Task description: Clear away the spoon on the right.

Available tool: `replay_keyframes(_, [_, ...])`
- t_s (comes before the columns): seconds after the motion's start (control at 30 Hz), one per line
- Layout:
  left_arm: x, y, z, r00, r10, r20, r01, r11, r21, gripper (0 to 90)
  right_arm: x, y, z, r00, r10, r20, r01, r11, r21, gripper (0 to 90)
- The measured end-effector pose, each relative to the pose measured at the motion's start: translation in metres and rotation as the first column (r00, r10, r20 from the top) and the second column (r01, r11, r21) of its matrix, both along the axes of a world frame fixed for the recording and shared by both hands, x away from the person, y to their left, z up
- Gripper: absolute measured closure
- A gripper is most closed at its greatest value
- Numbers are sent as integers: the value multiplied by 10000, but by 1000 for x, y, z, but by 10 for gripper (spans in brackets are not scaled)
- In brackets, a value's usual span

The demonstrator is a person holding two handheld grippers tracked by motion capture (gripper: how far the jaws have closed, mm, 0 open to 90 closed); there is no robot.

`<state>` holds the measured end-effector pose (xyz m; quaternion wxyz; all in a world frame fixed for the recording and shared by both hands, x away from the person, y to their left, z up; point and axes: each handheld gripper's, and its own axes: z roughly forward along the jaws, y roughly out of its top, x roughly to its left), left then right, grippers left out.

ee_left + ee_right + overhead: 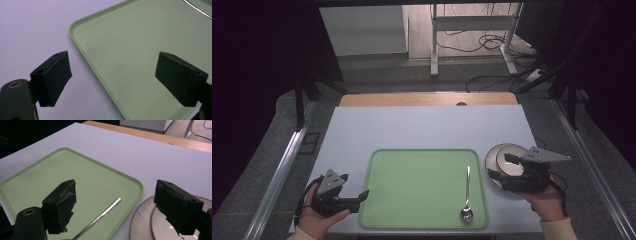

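While the plate (507,162) sits bare, the tray (412,190) holds a spoon (467,192).

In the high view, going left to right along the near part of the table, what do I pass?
left gripper → green tray → spoon → plate, with the right gripper over it

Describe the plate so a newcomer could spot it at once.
Start at the green tray on the white table. Just off its right edge, under the right gripper, lies the plate. It is the one round, pale, ribbed-rimmed thing; the spoon lies inside the tray.
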<state>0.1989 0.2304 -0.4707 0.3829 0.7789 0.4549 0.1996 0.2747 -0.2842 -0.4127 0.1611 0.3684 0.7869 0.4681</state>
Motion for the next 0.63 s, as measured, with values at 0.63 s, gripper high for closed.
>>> replay_keyframes(0.63, [0, 4, 0, 9997, 238, 53, -238, 9997, -23, 127, 3, -2, -5, 9997, 234, 60, -236, 9987, 462, 162])
